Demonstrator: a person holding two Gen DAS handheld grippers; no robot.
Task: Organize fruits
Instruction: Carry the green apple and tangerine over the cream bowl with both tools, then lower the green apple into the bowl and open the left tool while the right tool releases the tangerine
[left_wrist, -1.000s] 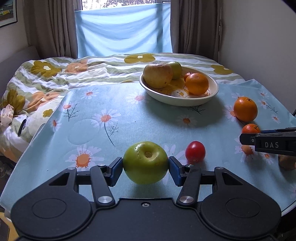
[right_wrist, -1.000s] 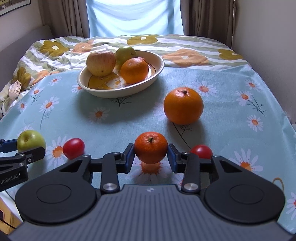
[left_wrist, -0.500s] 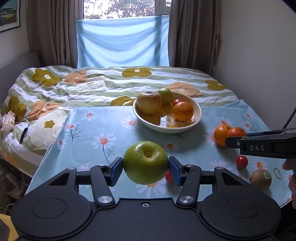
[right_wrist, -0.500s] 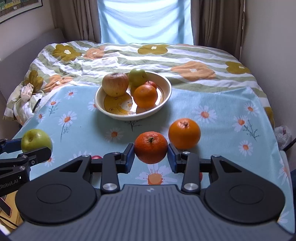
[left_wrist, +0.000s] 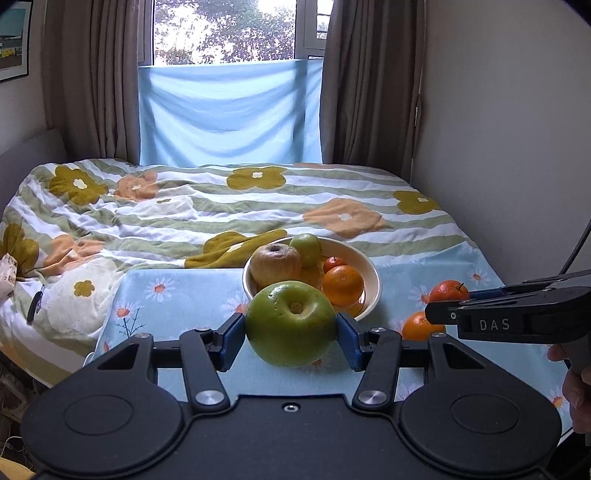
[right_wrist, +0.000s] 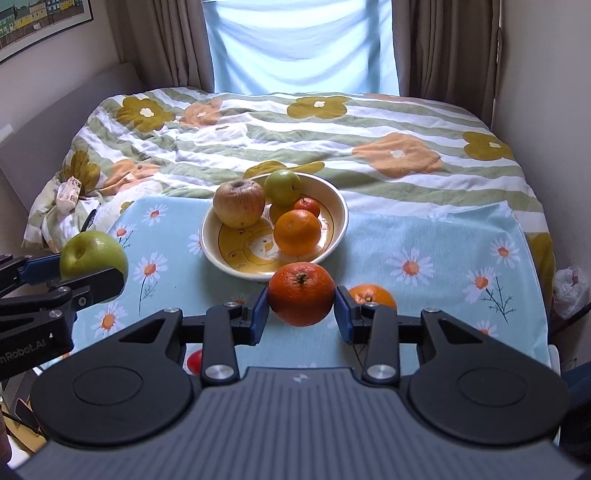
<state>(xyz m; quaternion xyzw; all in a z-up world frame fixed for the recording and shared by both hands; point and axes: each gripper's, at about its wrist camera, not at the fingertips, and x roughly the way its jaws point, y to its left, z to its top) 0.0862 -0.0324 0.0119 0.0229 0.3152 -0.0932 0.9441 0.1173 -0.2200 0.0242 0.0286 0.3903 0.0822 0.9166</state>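
My left gripper (left_wrist: 291, 335) is shut on a green apple (left_wrist: 291, 323) and holds it in the air in front of the cream bowl (left_wrist: 372, 286). My right gripper (right_wrist: 301, 310) is shut on a small orange mandarin (right_wrist: 301, 293), also in the air before the bowl (right_wrist: 341, 221). The bowl holds a russet apple (right_wrist: 239, 208), a small green apple (right_wrist: 282, 186), an orange (right_wrist: 297, 232) and a small red fruit (right_wrist: 307, 206). The held apple also shows in the right wrist view (right_wrist: 93, 256), the held mandarin in the left wrist view (left_wrist: 448, 290).
A big orange (right_wrist: 373, 295) lies on the daisy tablecloth (right_wrist: 443, 236) behind my right gripper's right finger; it also shows in the left wrist view (left_wrist: 417, 325). A red tomato (right_wrist: 194, 362) lies low at the left. A flowered quilt (right_wrist: 332, 140) covers the bed behind.
Both grippers have risen well above the table with their fruit and drawn back. The bowl now sits lower and smaller in both views.
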